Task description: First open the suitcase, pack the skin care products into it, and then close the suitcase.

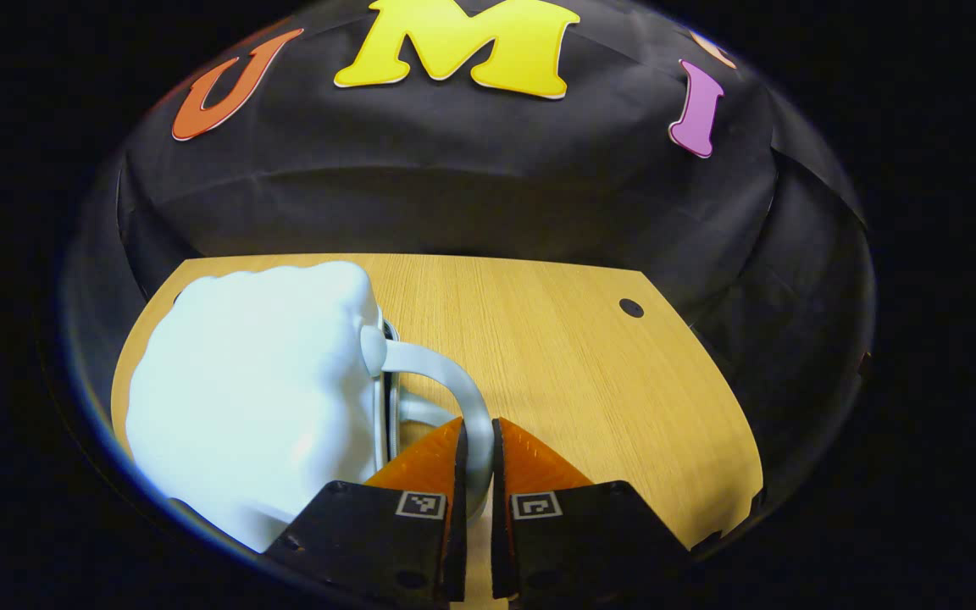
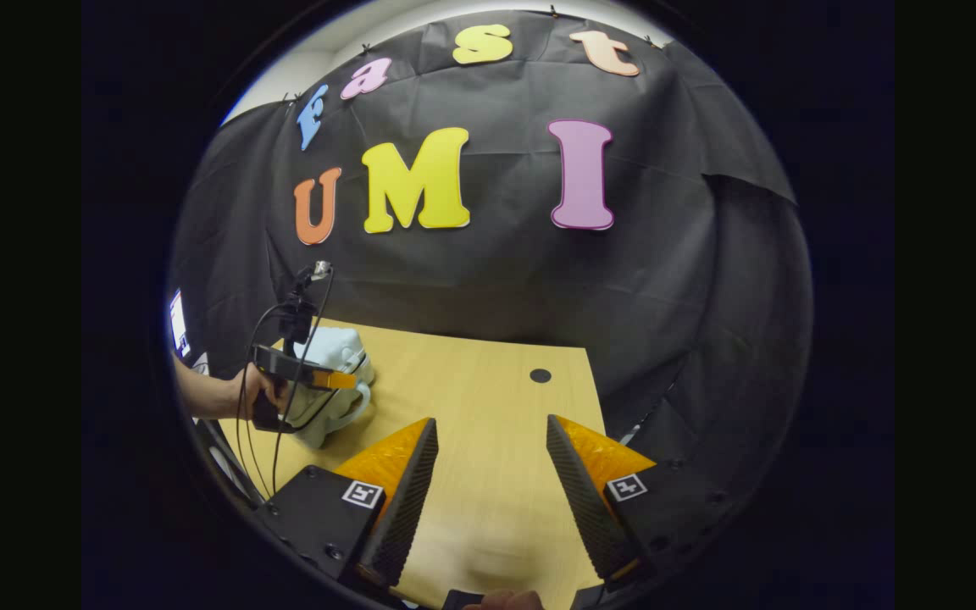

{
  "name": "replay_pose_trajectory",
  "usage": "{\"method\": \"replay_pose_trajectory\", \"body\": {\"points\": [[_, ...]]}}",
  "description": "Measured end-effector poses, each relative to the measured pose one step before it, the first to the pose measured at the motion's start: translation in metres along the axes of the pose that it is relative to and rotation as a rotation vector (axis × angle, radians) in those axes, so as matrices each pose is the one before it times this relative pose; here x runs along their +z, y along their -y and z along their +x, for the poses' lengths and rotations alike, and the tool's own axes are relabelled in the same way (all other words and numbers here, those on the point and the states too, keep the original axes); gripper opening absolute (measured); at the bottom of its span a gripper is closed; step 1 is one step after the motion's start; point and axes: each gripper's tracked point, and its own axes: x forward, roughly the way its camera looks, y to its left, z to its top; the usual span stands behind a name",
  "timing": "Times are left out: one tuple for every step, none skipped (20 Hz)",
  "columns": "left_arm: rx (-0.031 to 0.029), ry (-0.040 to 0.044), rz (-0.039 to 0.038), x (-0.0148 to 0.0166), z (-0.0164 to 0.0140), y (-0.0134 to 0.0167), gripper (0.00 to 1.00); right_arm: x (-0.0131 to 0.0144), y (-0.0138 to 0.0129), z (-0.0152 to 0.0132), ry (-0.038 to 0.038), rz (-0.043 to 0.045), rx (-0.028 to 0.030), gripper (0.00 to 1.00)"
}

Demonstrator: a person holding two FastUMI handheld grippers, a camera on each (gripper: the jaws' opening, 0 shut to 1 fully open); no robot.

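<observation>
A pale suitcase [image 1: 251, 398] stands on the wooden surface [image 1: 573, 373]. The left hand-held gripper [image 1: 478, 440] is clamped on its handle [image 1: 454, 381]; the right hand-held gripper [image 2: 492, 445] is spread wide, holding nothing.

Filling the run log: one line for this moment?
left gripper: shut on suitcase handle | right gripper: open, over table | suitcase: closed

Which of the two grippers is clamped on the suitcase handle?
The left gripper: its fingers pinch the suitcase handle. The right gripper hangs open above the table.
</observation>
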Motion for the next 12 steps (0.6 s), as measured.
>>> {"method": "replay_pose_trajectory", "body": {"points": [[0.00350,-0.03131,-0.00701,-0.00922,0.00811,0.00192,0.16,-0.00123,0.00046,-0.00118,-0.00285,0.00829,-0.00535,0.77],[0.01342,-0.02232,-0.00798,-0.00570,0.00628,0.00133,0.18,-0.00093,-0.00001,-0.00053,-0.00084,0.00806,-0.00299,0.77],[0.02395,-0.01132,0.00210,-0.00536,0.00282,0.00069,0.21,-0.00064,0.00021,0.00002,-0.00154,0.00758,-0.00210,0.77],[0.01956,-0.00732,0.00449,-0.00220,0.00303,-0.00169,0.21,-0.00125,0.00007,0.00022,0.00038,0.00735,-0.00532,0.77],[0.02059,-0.00415,0.00418,-0.00111,0.00018,-0.00090,0.20,-0.00006,-0.00029,-0.00032,0.00141,0.00241,-0.00256,0.78],[0.01129,-0.00188,0.00064,-0.00090,0.00089,0.00018,0.20,-0.00081,0.00030,-0.00094,0.00217,0.00298,-0.00120,0.78],[-0.00333,0.00407,0.00034,-0.00238,0.00184,0.00553,0.22,-0.00232,0.00021,-0.00075,-0.00051,0.00122,-0.00275,0.78],[-0.01609,0.01511,0.00201,0.00205,-0.00257,0.01066,0.39,-0.00089,0.00035,-0.00103,-0.00055,-0.00127,-0.00473,0.78],[-0.00650,0.00136,0.00515,0.00028,-0.00133,0.00513,0.45,-0.00021,0.00082,-0.00006,0.00352,0.00218,-0.00136,0.78],[0.00336,0.00682,0.01130,0.00161,-0.00331,0.00439,0.55,0.00051,0.00022,0.00014,0.00351,0.00393,-0.00189,0.77],[0.00573,0.01128,0.01220,0.00238,-0.00460,0.00420,0.61,0.00011,0.00049,0.00059,0.00450,0.00566,-0.00115,0.77],[0.00934,0.01574,0.01514,0.00481,-0.00362,-0.00306,0.72,0.00135,-0.00147,0.00052,0.00619,0.00672,0.00174,0.77]]}}
